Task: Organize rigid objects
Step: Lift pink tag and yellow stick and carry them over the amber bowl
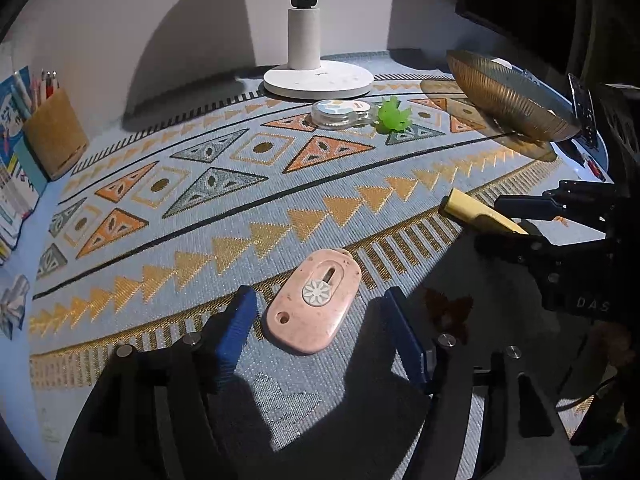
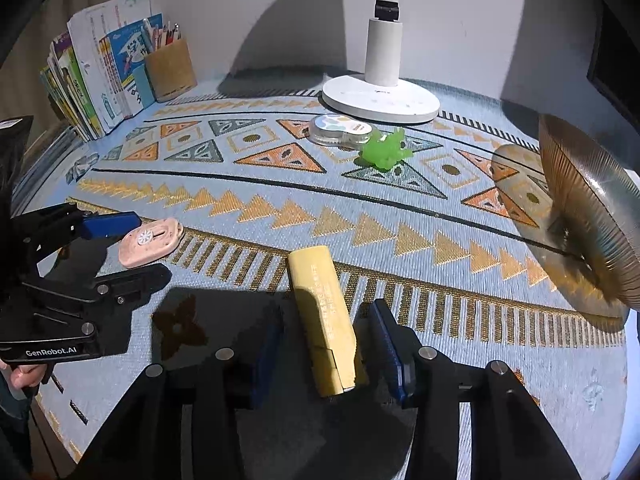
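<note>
A pink oval cutter (image 1: 296, 320) with a white flower button lies flat on the patterned mat. My left gripper (image 1: 319, 304) is open, one blue-padded finger on each side of the cutter, and the pads stand clear of it. From the right wrist view the same cutter (image 2: 152, 242) lies between the left gripper's (image 2: 146, 246) fingers. A yellow rectangular stick (image 2: 324, 312) rests on the mat inside my right gripper (image 2: 325, 316). That gripper is open, with a gap at each pad. The left wrist view shows the stick (image 1: 476, 210) poking out from the right gripper (image 1: 490, 222).
A white lamp base (image 2: 380, 98) stands at the back. In front of it lie a clear tape case (image 2: 340, 128) and a green toy (image 2: 384, 150). A ribbed amber glass bowl (image 2: 588, 216) sits at the right. A pen holder (image 2: 170, 68) and books (image 2: 100, 80) fill the back left.
</note>
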